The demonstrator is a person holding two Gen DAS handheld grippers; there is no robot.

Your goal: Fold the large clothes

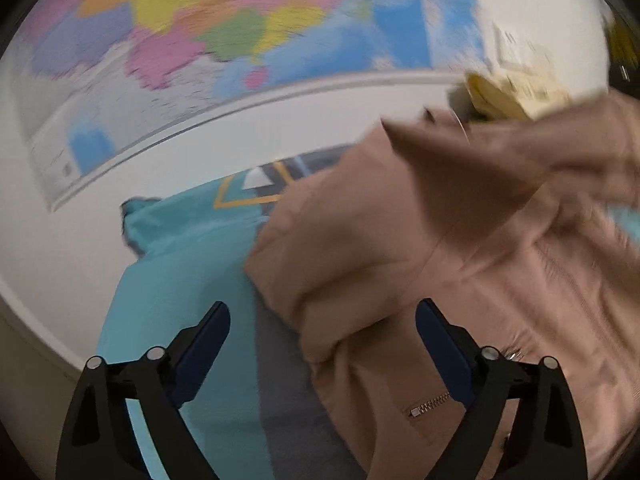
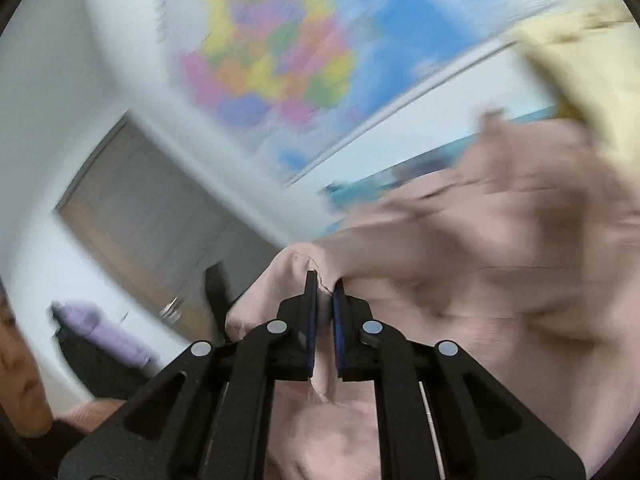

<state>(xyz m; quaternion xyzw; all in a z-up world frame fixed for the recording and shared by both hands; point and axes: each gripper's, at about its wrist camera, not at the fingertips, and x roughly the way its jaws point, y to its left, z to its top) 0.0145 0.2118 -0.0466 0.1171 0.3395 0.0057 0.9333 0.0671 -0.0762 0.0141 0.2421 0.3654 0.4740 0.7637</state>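
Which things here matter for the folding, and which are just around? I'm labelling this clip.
Job:
pink jacket
right tool, shut on the jacket
left tool, open beside it

Just around:
teal sheet
wall map
yellow cloth
door

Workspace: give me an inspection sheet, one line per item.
Surface: bed with teal and grey cover.
Job's things: pink zip jacket, bunched and partly lifted.
Clutter: yellow cloth behind the jacket.
Grippers: left hand-held gripper open, empty; right hand-held gripper shut on a jacket fold.
Cables: nothing seen.
Surroundings: wall map, white wall, door; both views blurred.
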